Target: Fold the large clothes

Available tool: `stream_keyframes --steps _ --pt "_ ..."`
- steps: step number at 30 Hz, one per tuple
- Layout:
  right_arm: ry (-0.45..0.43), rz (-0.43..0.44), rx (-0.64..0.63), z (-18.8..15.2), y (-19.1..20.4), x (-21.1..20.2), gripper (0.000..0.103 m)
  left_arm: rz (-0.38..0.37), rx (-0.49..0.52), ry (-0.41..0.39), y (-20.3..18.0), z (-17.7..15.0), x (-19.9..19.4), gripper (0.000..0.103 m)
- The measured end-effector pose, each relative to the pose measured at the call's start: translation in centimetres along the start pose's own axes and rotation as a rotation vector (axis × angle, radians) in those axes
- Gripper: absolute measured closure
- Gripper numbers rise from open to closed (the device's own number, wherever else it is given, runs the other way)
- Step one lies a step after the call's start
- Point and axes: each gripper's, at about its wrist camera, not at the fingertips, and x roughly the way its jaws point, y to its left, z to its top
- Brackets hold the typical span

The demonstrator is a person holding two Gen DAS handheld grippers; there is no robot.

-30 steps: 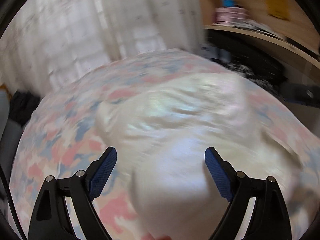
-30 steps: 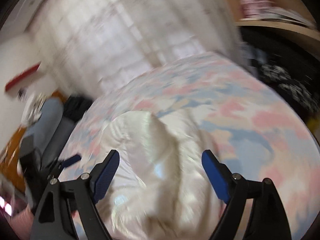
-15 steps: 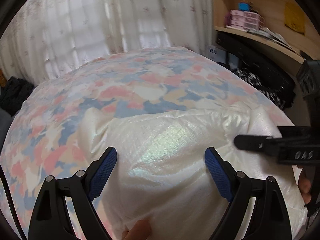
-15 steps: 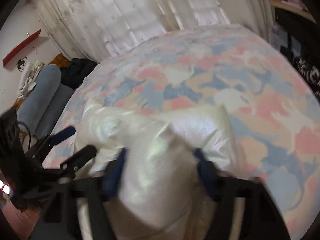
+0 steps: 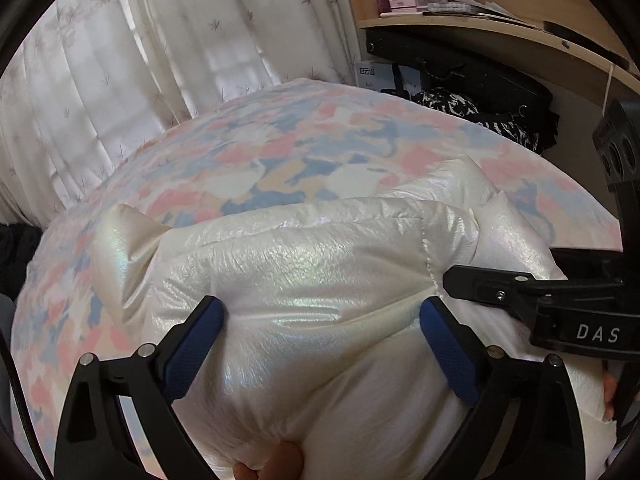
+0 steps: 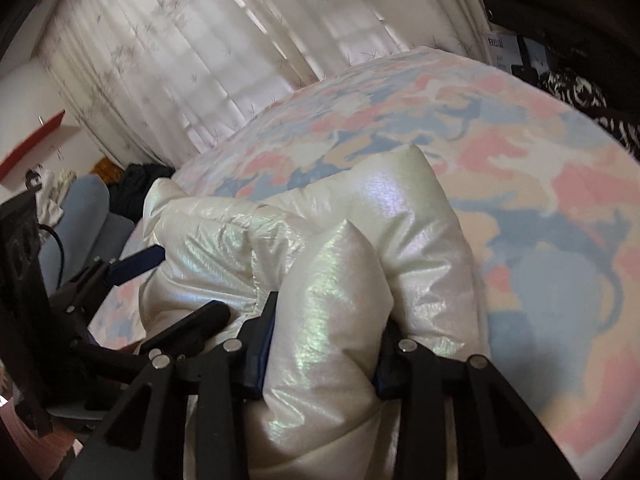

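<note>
Pearly white, shimmering padded fabric: a puffy jacket (image 5: pixel 320 280) lies bunched on the bed (image 5: pixel 280 152), near its front edge, patterned in pink and blue. The left hand-held gripper (image 5: pixel 320 344) straddles the jacket's near bulge with jaws opening wide, pads beside the fabric, not pinching. The right hand-held gripper (image 6: pixel 320 344), at the jacket's right end, is closing on a puffy fold (likely a sleeve). The step looks like gathering a fold; next, the right should carry its fold across the jacket.
</note>
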Motion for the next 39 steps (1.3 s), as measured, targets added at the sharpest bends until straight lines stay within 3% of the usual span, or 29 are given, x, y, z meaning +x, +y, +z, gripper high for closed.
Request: stream_keyframes --steps 15,39 --pt "-0.058 0.062 0.050 -0.5 -1.7 2.9 0.065 -0.045 -0.065 0.011 1.6 -0.9 3.5 0.001" --pt "-0.082 0.070 0.063 -1.5 -2.3 3.3 0.064 -0.066 -0.098 -0.021 2.0 -2.3 4.4 0.001"
